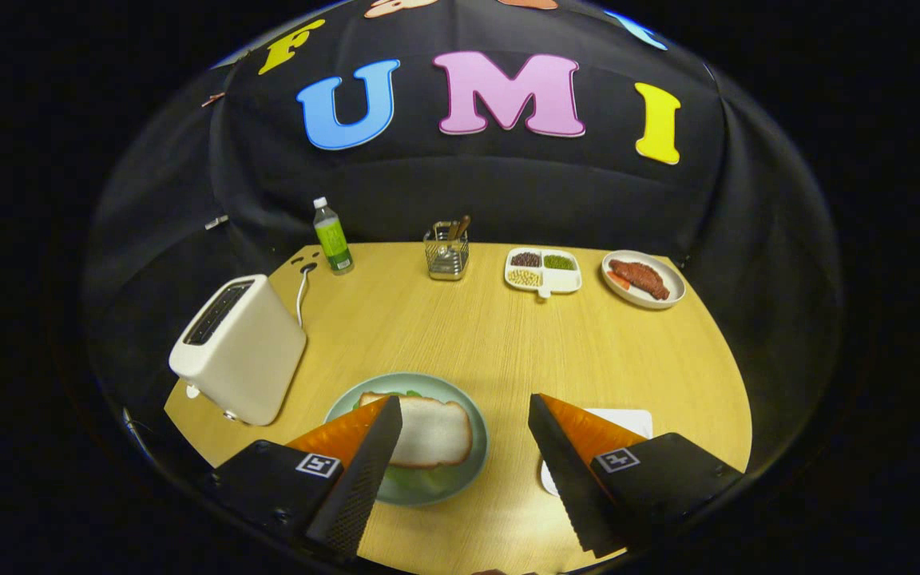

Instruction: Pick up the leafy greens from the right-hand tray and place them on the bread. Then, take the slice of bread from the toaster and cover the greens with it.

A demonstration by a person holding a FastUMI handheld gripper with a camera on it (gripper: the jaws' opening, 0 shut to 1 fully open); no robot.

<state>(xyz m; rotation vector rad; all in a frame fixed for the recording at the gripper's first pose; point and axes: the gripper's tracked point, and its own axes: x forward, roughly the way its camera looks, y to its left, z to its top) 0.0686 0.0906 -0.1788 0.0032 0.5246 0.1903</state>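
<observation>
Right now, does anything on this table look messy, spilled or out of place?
Nothing stands out. The bread lies flat over the greens on the plate, the toaster and bottle stand upright, and nothing has spilled. The tool hangs open and holds nothing.

You've got a light wood-grain desk (468,335), yellowish tan. Toaster (238,359) at left is cream white with a dark slot on top, white cord behind it. Plate (472,415) in the lower middle is pale grey-green; bread slice (432,431) on it is white with a tan crust, green leafy greens (412,479) showing under it. Bottle (332,237) upper left: bright green label, white cap. Sectioned tray (544,271) is white with dark brown, green and pale yellow fills. Far-right plate (642,279) is white with reddish-brown food.
</observation>
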